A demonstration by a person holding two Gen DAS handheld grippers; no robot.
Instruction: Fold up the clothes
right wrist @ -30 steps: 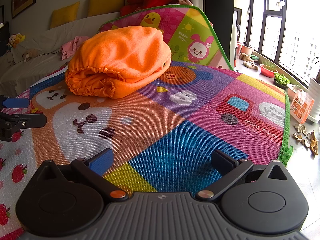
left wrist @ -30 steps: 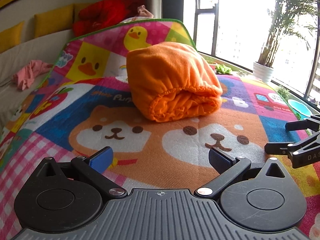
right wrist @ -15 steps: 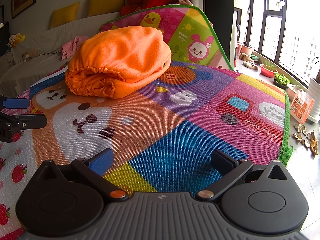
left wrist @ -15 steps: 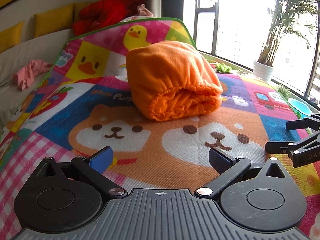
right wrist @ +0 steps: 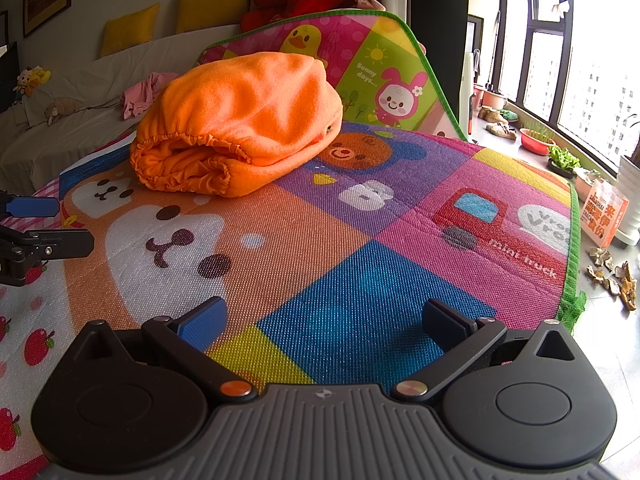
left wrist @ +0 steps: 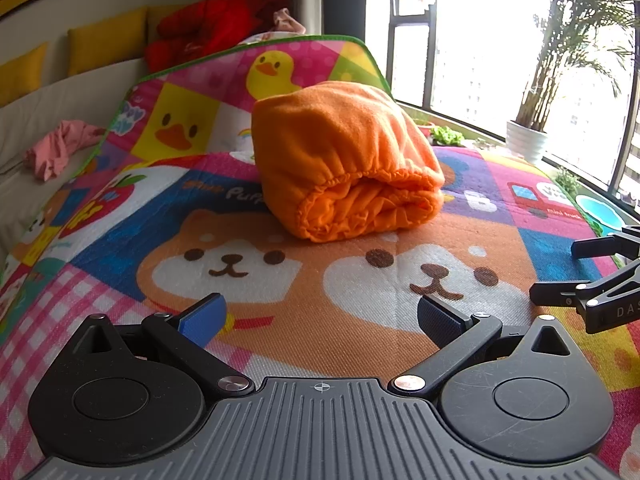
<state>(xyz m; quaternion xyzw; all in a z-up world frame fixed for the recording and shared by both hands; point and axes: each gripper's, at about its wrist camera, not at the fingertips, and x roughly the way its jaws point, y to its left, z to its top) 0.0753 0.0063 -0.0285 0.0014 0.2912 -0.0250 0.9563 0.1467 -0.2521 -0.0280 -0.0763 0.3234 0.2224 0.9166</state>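
Left wrist view: the left gripper [left wrist: 320,316] is wide open and holds nothing. The right gripper [right wrist: 322,318] is too. The folded orange cloth [left wrist: 344,164] sits at twelve o'clock on the play mat [left wrist: 120,240].

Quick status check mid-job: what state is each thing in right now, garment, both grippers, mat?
Orange garment: folded into a bundle, lying on the mat, untouched.
Left gripper: open, empty, short of the garment.
Right gripper: open, empty, over the mat.
Play mat: spread flat, far end turned up.
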